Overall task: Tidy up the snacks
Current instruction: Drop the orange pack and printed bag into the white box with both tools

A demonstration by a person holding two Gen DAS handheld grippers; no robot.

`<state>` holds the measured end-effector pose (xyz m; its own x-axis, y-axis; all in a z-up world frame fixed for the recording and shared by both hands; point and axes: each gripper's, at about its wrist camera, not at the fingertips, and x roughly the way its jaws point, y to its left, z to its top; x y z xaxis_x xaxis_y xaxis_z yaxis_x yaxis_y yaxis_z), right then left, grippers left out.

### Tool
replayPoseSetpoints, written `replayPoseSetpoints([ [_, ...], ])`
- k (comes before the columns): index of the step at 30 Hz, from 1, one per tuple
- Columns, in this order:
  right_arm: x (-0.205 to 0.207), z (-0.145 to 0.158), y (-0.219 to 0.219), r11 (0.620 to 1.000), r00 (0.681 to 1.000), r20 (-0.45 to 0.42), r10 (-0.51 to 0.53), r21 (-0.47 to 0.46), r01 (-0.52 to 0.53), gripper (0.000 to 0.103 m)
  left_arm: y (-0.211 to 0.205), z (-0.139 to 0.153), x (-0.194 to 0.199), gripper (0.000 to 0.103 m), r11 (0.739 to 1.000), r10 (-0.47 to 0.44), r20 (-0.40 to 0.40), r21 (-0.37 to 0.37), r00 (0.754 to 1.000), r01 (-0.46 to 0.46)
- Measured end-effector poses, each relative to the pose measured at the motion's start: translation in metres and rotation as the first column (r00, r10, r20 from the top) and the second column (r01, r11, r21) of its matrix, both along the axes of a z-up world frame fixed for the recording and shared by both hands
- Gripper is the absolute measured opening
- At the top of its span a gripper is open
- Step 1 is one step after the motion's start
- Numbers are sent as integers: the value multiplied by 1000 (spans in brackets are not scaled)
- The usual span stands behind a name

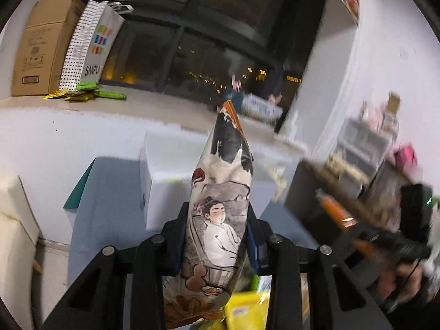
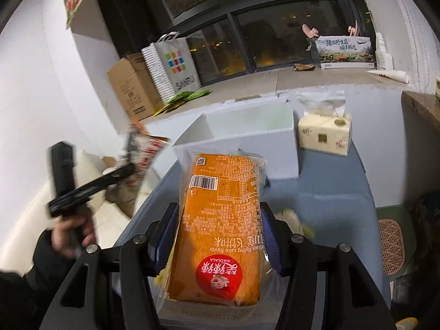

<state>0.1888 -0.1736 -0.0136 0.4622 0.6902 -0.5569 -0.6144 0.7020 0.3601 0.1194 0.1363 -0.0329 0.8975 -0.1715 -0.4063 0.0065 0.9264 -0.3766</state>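
Observation:
My left gripper point(image 1: 217, 228) is shut on a tall snack bag with an ink-painting figure point(image 1: 220, 206), held upright in the air. It shows blurred in the right wrist view point(image 2: 143, 148). My right gripper point(image 2: 220, 225) is shut on an orange flying-cake snack pack point(image 2: 220, 220) in clear wrap, held above the blue table point(image 2: 330, 192). The right gripper with its orange pack shows blurred in the left wrist view point(image 1: 365, 231). A white open bin point(image 2: 247, 134) stands on the table just beyond the orange pack; it also shows in the left wrist view point(image 1: 167, 176).
A tissue pack point(image 2: 324, 132) stands right of the bin. Yellow snack packs point(image 1: 247, 310) lie below my left gripper. On the window ledge stand a cardboard box point(image 2: 132, 90), a white shopping bag point(image 2: 176, 66), green packets point(image 2: 187, 96) and a printed box point(image 2: 343, 52).

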Motion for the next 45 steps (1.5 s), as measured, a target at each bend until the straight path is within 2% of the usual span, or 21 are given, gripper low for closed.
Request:
replayPoseSetpoints([
  [2,15,7,16,1000,999,38,-11,-16,11,61,10,15,11,39,999,4,14,-49,1000,-3],
  [4,34,15,34,999,998,66,-23,-38,26,61,9,27,34,39,998,31,19,-47,999,-30],
  [8,87,25,72,996,998,56,-42,-71,46,61,21,41,92,39,995,73,-11,-68,997,-74],
  [12,150,27,102,987,994,31,-107,-115,110,61,33,34,153,39,991,115,-78,-62,990,-120],
  [14,177,29,113,980,990,46,-135,-142,140,61,42,21,175,39,985,100,-114,-130,988,-115],
  [15,192,29,119,975,988,43,-147,-164,152,61,44,14,184,39,984,107,-135,-129,985,-124],
  [18,219,25,129,971,989,32,-147,-187,150,61,42,4,205,40,990,124,-160,-43,979,-132],
  [20,234,20,135,962,987,20,-157,-223,158,61,41,-1,217,42,991,124,-194,-21,973,-130],
  [22,246,15,136,964,987,-10,-161,-216,155,62,43,-3,221,52,988,142,-207,-24,968,-150],
  [23,249,13,136,966,986,-27,-162,-209,153,65,44,-3,222,75,988,141,-209,-36,968,-152],
  [24,252,11,135,967,985,-43,-168,-200,156,71,45,-3,220,103,987,141,-212,-40,967,-153],
  [25,254,9,135,968,984,-54,-172,-193,159,85,44,-1,218,103,988,137,-208,-40,968,-149],
  [27,253,9,134,967,983,-40,-181,-190,171,89,40,3,214,103,991,125,-205,-12,971,-130],
  [29,246,13,133,966,983,-11,-183,-186,178,103,33,12,212,103,991,132,-199,46,971,-125],
  [31,239,19,138,969,991,16,-131,-208,131,103,28,20,204,103,988,143,-173,75,974,-132],
  [33,230,26,138,966,990,64,-122,-222,133,103,24,28,194,103,991,129,-153,68,980,-119],
  [36,214,39,134,972,988,108,-114,-195,134,103,16,41,171,103,991,116,-116,84,987,-106],
  [37,205,44,129,976,988,110,-109,-176,127,103,12,48,158,103,988,116,-88,112,989,-106],
  [39,192,49,124,981,989,117,-92,-162,110,103,8,54,136,103,992,78,-55,106,995,-72],
  [41,170,57,116,983,985,153,-74,-155,98,103,4,57,107,103,997,22,-24,79,999,-21],
  [45,118,74,88,992,969,245,-42,-106,70,103,-14,60,51,103,996,7,23,91,1000,-9],
])
